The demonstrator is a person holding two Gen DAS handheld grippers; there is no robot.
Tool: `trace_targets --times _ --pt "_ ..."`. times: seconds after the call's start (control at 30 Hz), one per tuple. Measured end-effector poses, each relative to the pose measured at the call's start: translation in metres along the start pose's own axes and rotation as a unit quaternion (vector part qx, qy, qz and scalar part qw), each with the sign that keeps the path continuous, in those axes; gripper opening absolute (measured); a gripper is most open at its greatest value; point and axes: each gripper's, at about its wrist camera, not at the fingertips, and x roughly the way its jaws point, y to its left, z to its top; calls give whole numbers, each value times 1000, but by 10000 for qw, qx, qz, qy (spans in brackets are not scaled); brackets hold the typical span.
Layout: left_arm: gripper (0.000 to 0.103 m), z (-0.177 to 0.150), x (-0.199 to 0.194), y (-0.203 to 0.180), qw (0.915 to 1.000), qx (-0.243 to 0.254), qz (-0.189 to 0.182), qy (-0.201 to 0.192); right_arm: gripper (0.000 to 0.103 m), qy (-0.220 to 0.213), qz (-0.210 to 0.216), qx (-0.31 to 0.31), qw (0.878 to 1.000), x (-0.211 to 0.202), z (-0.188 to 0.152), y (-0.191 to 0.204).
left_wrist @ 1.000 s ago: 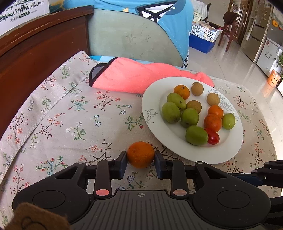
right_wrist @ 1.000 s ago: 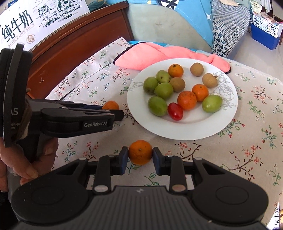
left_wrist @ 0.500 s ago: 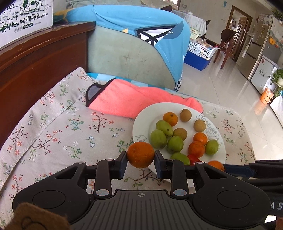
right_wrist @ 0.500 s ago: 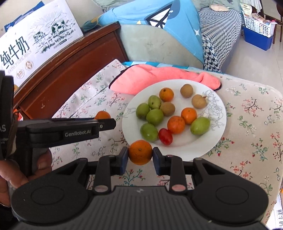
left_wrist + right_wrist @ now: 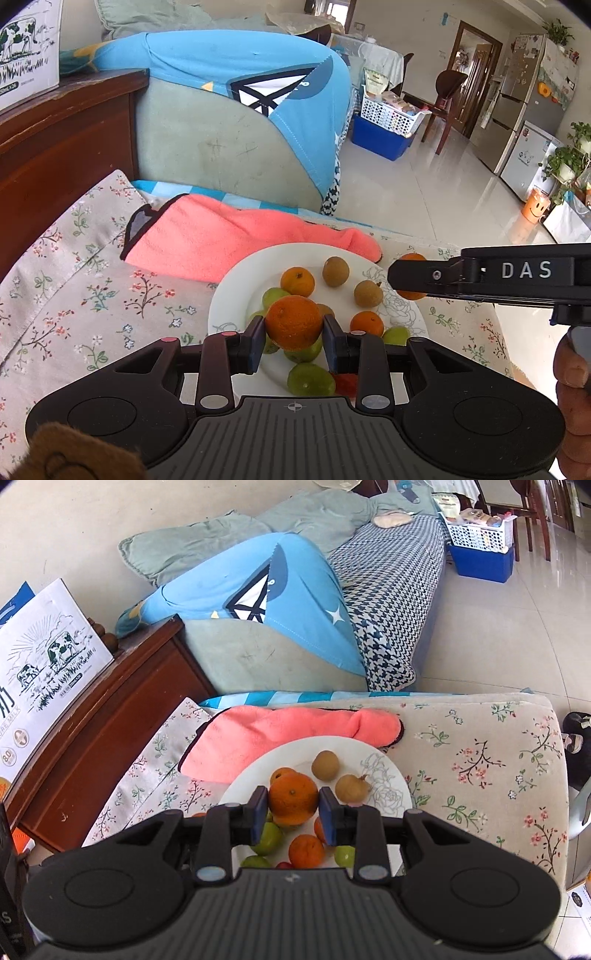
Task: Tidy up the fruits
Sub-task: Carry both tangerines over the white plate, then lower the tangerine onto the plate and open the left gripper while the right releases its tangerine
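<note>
My left gripper (image 5: pixel 294 334) is shut on an orange (image 5: pixel 293 322) and holds it above the near side of the white plate (image 5: pixel 240 284). On the plate lie several oranges, green fruits, brown longans and a red tomato. My right gripper (image 5: pixel 293 810) is shut on a second orange (image 5: pixel 293 799), also held over the white plate (image 5: pixel 384 771). In the left wrist view the right gripper (image 5: pixel 406 275) reaches in from the right with its orange (image 5: pixel 413 258) showing behind the fingers.
A pink cloth (image 5: pixel 221 236) lies behind the plate on the floral tablecloth (image 5: pixel 85 288). A brown wooden cabinet (image 5: pixel 55 147) with a milk carton box (image 5: pixel 40 646) stands at the left. A sofa with a blue cushion (image 5: pixel 240 70) is behind the table.
Both grippers rose from the tablecloth and moved forward over the plate, each still carrying its orange. The right gripper now reaches across the plate's far right side.
</note>
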Motion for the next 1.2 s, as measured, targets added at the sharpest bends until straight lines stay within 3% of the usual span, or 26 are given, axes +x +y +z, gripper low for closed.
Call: trace_targets --times 0.2,0.63,0.93,1.2 --pt "30 6 14 -9 9998 177 25 -101 30 56 -7 234 9997 16 6 -8" --pt "33 12 36 -14 9998 -11 -59 -208 32 159 30 828 9964 35 9 -19" --pt "69 15 20 -13 9992 76 232 -303 33 85 72 735 9972 32 12 -13" --pt "85 22 0 -11 9984 294 477 -64 37 84 193 738 9970 27 14 -12"
